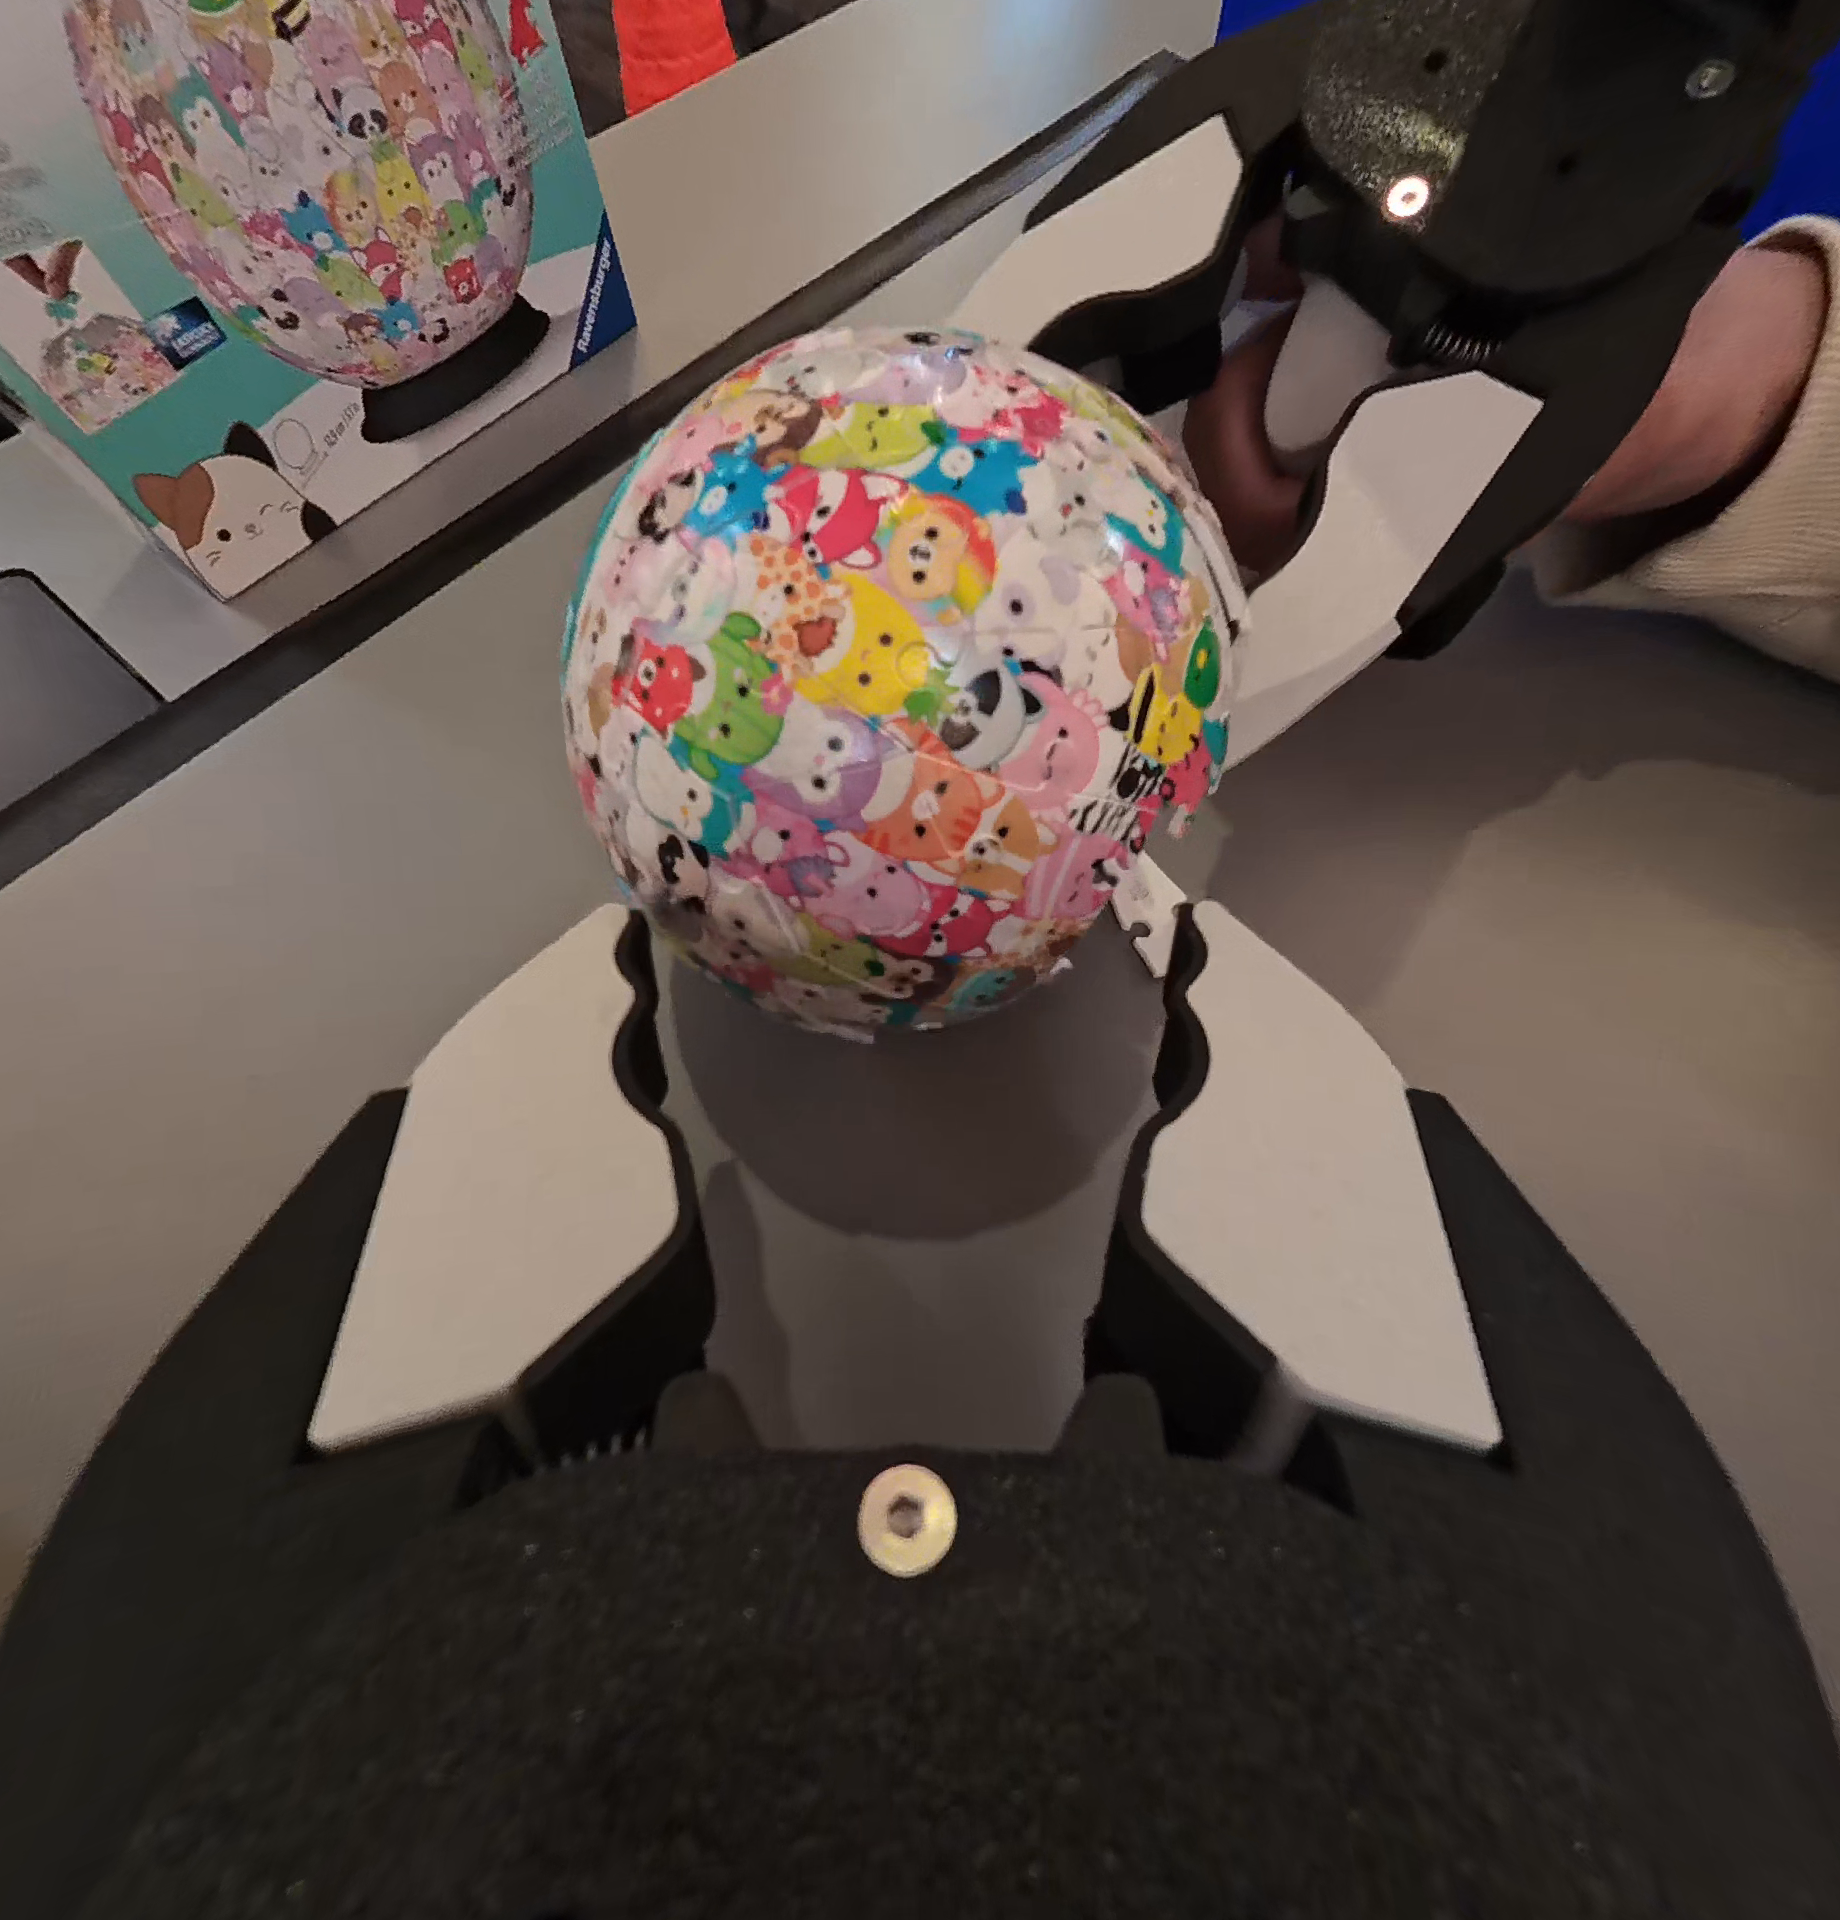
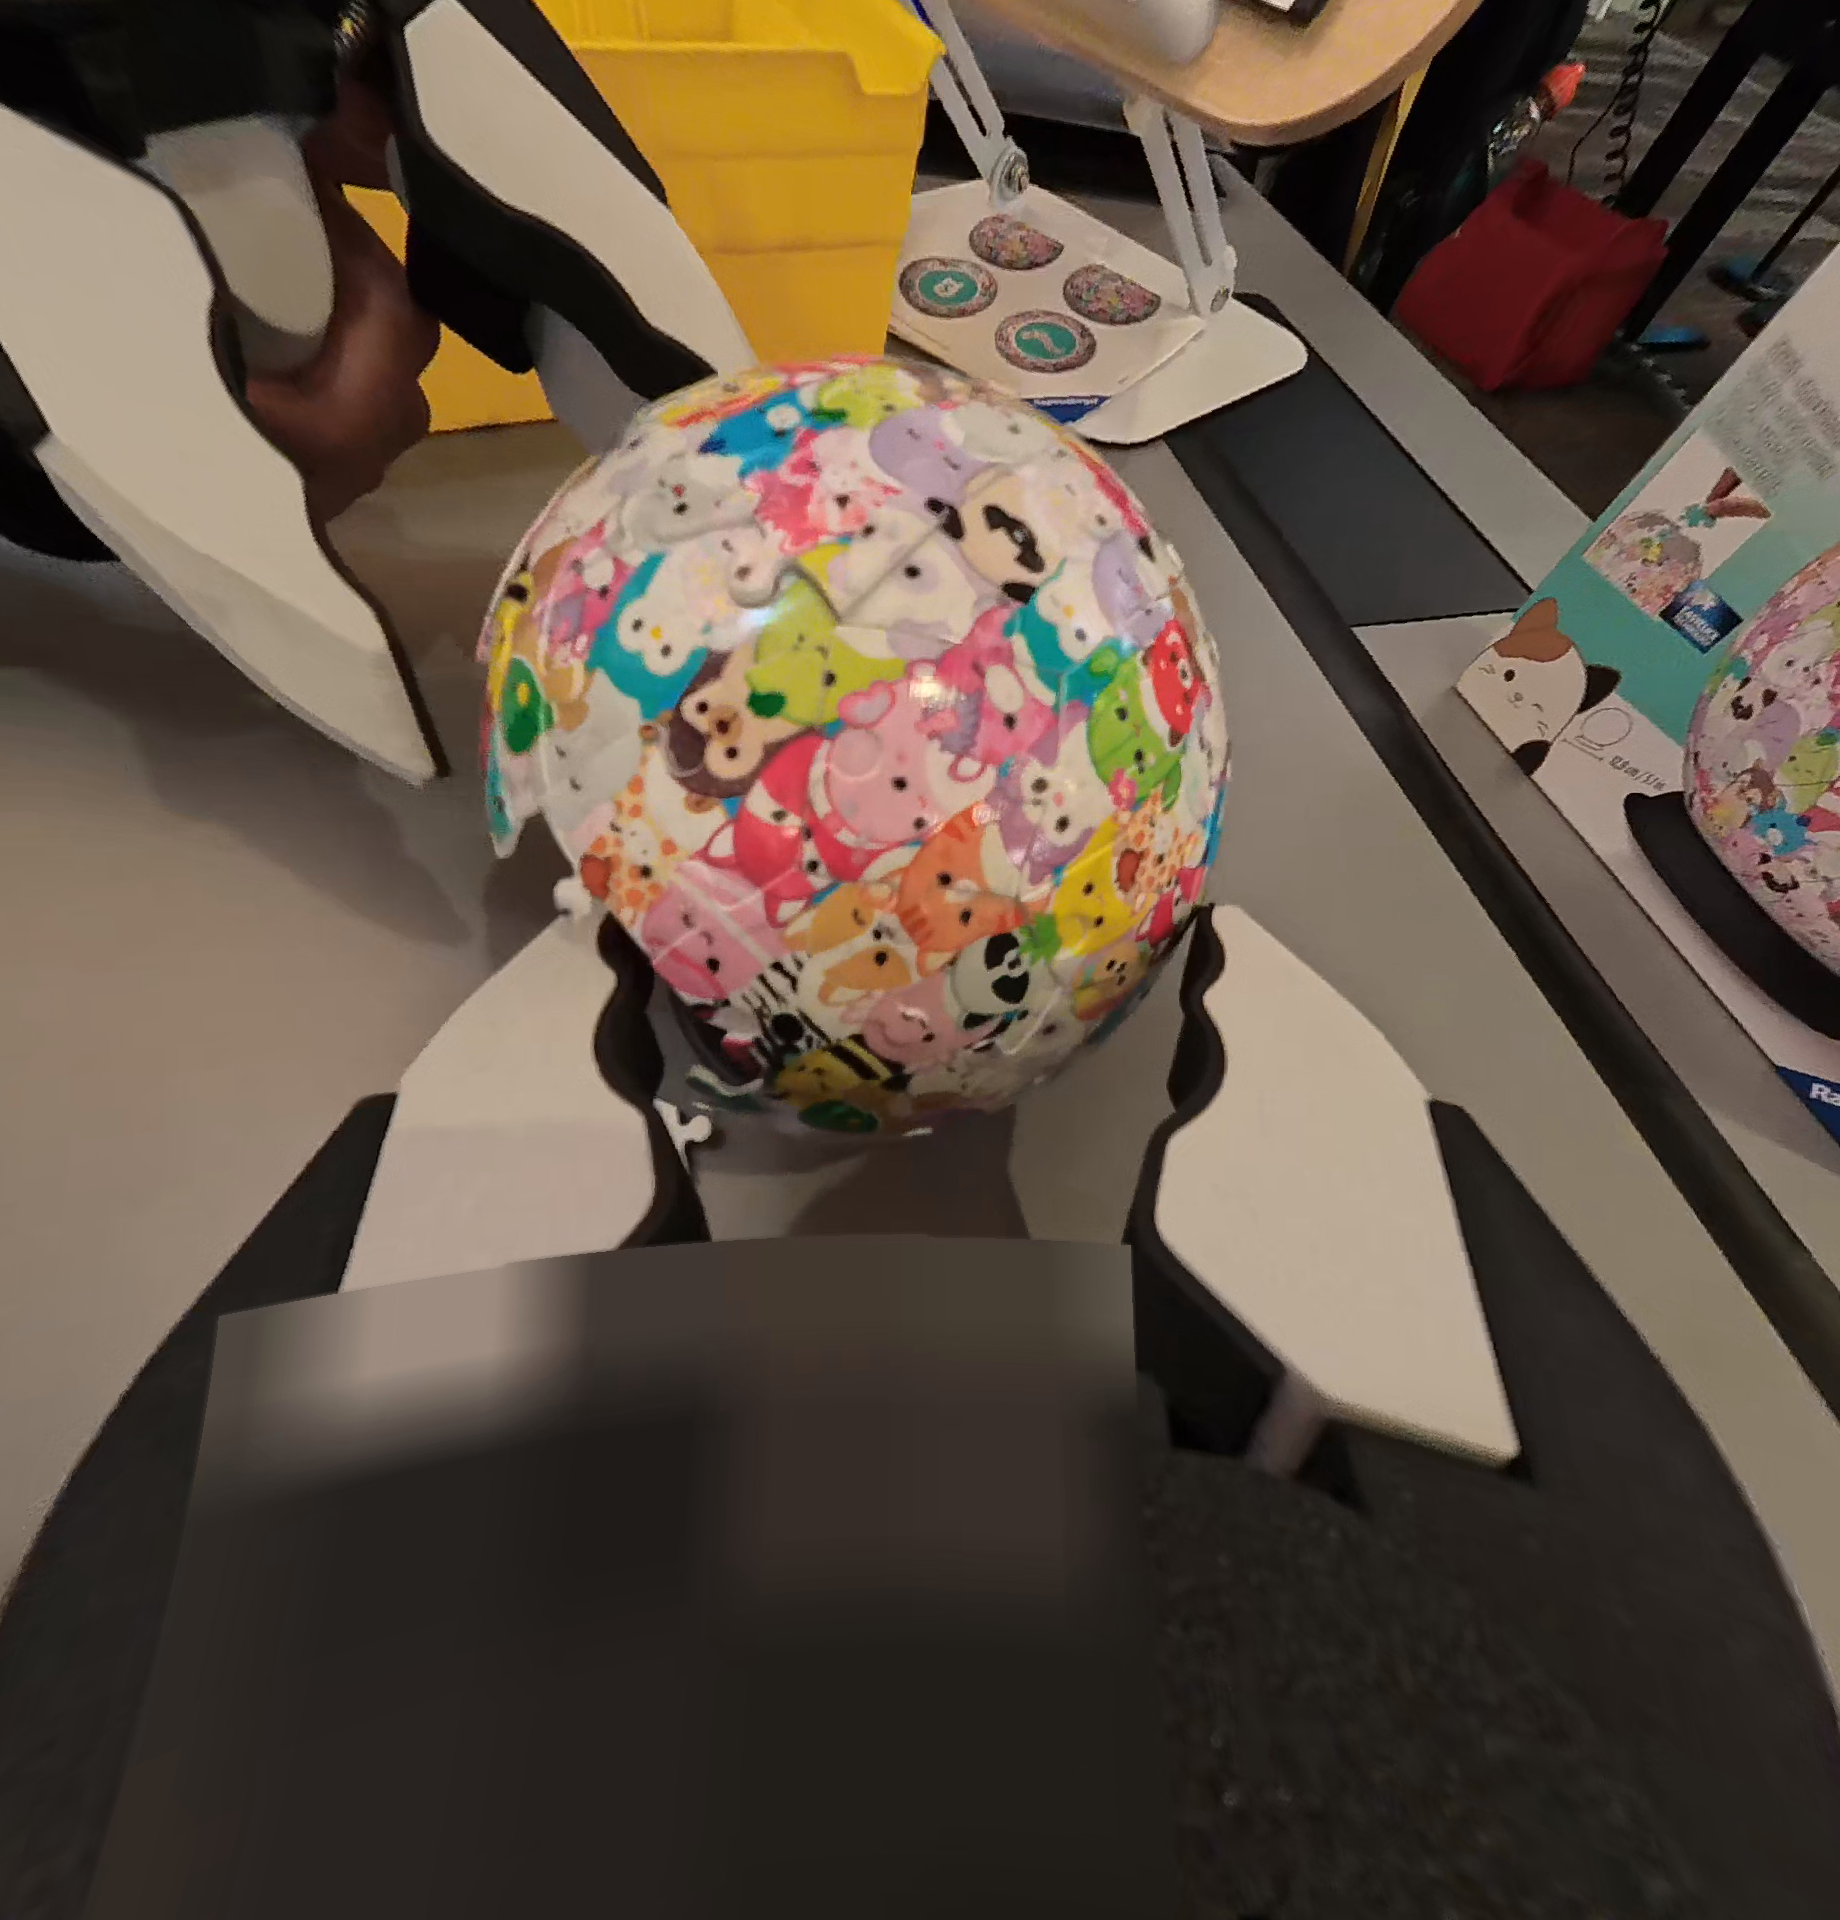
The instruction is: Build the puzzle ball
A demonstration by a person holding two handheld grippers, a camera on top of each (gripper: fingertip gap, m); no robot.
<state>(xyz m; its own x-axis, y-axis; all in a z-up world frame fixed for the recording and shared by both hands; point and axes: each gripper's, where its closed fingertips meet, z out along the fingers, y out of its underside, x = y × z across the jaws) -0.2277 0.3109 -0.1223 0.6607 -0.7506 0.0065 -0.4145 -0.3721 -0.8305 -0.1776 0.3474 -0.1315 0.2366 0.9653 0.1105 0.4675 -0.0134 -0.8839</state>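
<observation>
Two grippers flank the glossy, cartoon-animal-printed puzzle ball (image 1: pixel 900 681) on the grey desk (image 1: pixel 1518 987), near its back edge; left gripper (image 1: pixel 900 920) and right gripper (image 2: pixel 911 940) both spread wide, pinching nothing; assembly looks nearly finished; next, probably steady the ball and press the protruding loose piece (image 1: pixel 1144 914) flush.

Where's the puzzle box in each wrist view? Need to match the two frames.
Left wrist view: the puzzle box stands top left, beyond the dark gap between tables, behind and left of the puzzle ball.
Right wrist view: the same box sits at the right edge, cut off by the frame, right of the ball.
Shared landmark: the ball at centre, just past each view's own claw.
</observation>
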